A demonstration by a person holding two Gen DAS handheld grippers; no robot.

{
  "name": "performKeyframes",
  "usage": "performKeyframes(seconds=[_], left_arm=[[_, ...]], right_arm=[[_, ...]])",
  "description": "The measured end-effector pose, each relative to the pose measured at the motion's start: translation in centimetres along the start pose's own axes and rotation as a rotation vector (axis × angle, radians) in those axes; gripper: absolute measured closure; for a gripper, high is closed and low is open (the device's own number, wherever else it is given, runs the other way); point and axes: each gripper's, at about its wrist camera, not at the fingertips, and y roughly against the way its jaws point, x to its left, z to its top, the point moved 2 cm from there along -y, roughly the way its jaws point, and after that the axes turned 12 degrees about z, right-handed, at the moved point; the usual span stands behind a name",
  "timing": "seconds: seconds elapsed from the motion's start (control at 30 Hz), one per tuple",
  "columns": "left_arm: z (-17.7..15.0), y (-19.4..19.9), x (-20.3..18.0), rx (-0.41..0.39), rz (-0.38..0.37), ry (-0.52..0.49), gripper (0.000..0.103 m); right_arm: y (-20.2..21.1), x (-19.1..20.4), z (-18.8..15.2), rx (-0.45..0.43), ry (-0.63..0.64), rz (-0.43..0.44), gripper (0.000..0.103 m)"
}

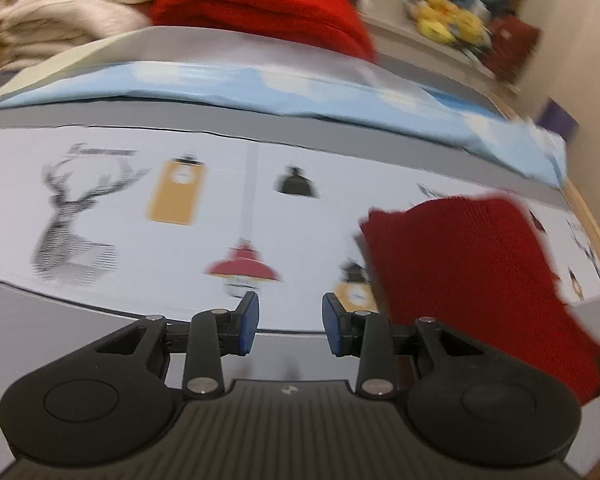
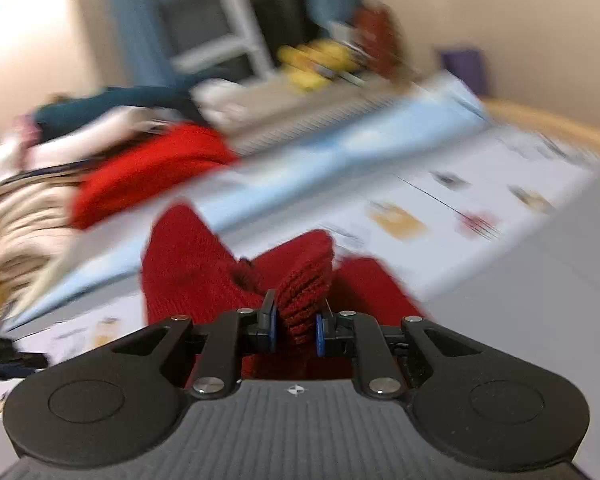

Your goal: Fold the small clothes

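Fingers of the right gripper (image 2: 296, 330) pinched tight on a ribbed edge of the dark red knit garment (image 2: 204, 272), blue pads pressing on the bunched cloth from both sides, low at centre of the right wrist view. Rest of the garment spread behind and under the fingers, filling lower centre of that frame, lifted clear of the printed cloth (image 2: 480, 200) that runs to the right.

Fingers of the left gripper (image 1: 290, 326) parted, blue pads (image 1: 250, 320) facing each other across a bare gap, nothing between them, at lower centre of the left wrist view. Same dark red knit garment (image 1: 480, 280) hanging at right of that frame, beside and partly behind the right-hand finger; touching or not cannot be told through the blur.

Beneath both grippers, a pale printed cloth (image 1: 120, 208) over the table (image 1: 40, 320), with a stag head, orange tags and a red lamp in the print. Beyond it, across the upper middle of the left view, a light blue folded sheet (image 1: 260, 88). Above that, a bright red folded knit (image 1: 268, 12) at upper centre and a stack of cream folded cloth (image 1: 68, 12) at upper left, touching each other. Yellow things (image 1: 448, 20) at upper right, too blurred to name.
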Motion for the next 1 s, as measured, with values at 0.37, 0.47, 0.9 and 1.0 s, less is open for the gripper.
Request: performKeyframes(seconds=[0.37,0.47,0.9,1.0], left_arm=[[-3.9,-3.6,-9.2,0.108,-0.195,-0.078,0.048],[-4.0,-4.4,-10.0,0.13,-0.231,-0.033,0.041],[-5.7,-11.2,-9.9,0.318,-0.429,0.32,0.013],[-6.4,-12.2,-10.3,0.331,-0.441,0.384,0.01]], right_arm=[[-2.3,-7.8,3.3,0.131,-0.21,0.103,0.033],[-5.7,-7.8,3.9,0.247,-0.156,0.157,0.018],[-11.2,-12.6,0.4,0.394,-0.255,0.002,0.03],[-11.1,-12.1,0.5,0.381,-0.276,0.053,0.052]])
